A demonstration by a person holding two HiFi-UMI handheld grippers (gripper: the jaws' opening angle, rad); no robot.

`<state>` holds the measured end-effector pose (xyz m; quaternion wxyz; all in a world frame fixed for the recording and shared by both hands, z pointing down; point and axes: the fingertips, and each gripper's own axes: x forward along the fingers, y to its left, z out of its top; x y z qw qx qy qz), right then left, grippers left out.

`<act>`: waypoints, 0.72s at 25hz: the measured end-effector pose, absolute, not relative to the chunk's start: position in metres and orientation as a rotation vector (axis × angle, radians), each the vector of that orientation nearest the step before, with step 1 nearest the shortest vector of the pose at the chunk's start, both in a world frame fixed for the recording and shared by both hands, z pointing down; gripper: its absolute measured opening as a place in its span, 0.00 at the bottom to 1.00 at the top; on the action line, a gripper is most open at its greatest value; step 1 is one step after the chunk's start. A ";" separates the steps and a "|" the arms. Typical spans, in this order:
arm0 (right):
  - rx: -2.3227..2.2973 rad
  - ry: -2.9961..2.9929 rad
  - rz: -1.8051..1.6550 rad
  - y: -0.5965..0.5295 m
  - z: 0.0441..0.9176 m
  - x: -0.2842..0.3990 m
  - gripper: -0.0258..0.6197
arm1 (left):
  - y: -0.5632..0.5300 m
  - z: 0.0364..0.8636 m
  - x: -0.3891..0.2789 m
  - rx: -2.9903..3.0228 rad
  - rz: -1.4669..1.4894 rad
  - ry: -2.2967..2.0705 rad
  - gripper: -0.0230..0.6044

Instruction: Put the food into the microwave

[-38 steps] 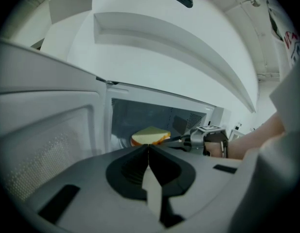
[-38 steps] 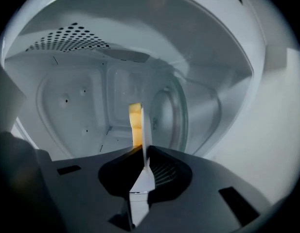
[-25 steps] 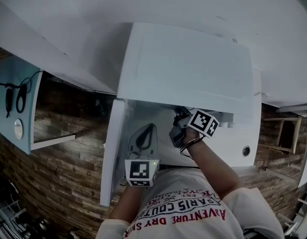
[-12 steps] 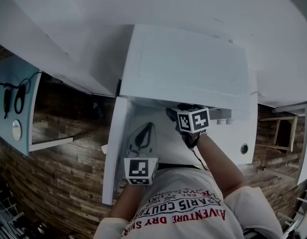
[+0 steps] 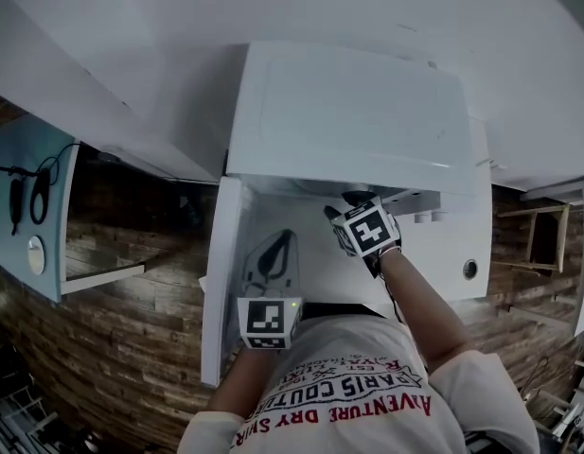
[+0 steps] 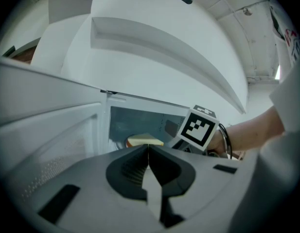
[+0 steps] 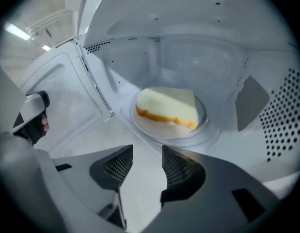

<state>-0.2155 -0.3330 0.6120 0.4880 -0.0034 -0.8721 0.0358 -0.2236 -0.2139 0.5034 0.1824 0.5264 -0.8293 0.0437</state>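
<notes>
Head view, nearest to me is my shirt (image 5: pixel 353 391). The print is upside down from up here, and the bits I can read are "AVENTURE", "PARIS COUTU" and "DRY SHIR". The rest is cut off by folds or by the frame edge.

Just past that is my left gripper (image 6: pixel 148 148). Its jaws are pressed together with nothing caught in them, and it's aimed at the open front of the microwave (image 5: pixel 358 112). The door (image 5: pixel 221 282) is swung out on my left.

My right gripper (image 7: pixel 147 152) is a bit further in, at the mouth of the oven and tipped down toward its floor. Its jaws stand well apart and are closing, with only bare white floor between them, so it's holding nothing.

Beyond it, the food (image 7: pixel 169 106) is already inside. It's a pale slice with an orange-brown crust lying flat on the glass turntable (image 7: pixel 204 126). In the right gripper view its long axis runs left to right across the plate, dipping a little to the right, and the crust edge faces me. I can't see any branding on the oven.
</notes>
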 end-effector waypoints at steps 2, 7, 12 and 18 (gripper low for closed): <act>0.044 -2.153 0.139 -0.334 0.608 -0.211 0.30 | -0.216 0.499 -0.219 1.525 0.167 -2.346 0.05; 0.260 -2.280 0.259 -0.342 0.582 -0.193 0.10 | -0.223 0.488 -0.209 1.608 0.184 -2.346 0.05; 0.322 -2.413 0.268 -0.329 0.542 -0.172 0.06 | -0.231 0.467 -0.200 1.684 0.182 -2.361 0.05; 0.450 -2.627 0.133 -0.316 0.470 -0.145 0.06 | -0.237 0.434 -0.184 1.795 0.166 -2.378 0.05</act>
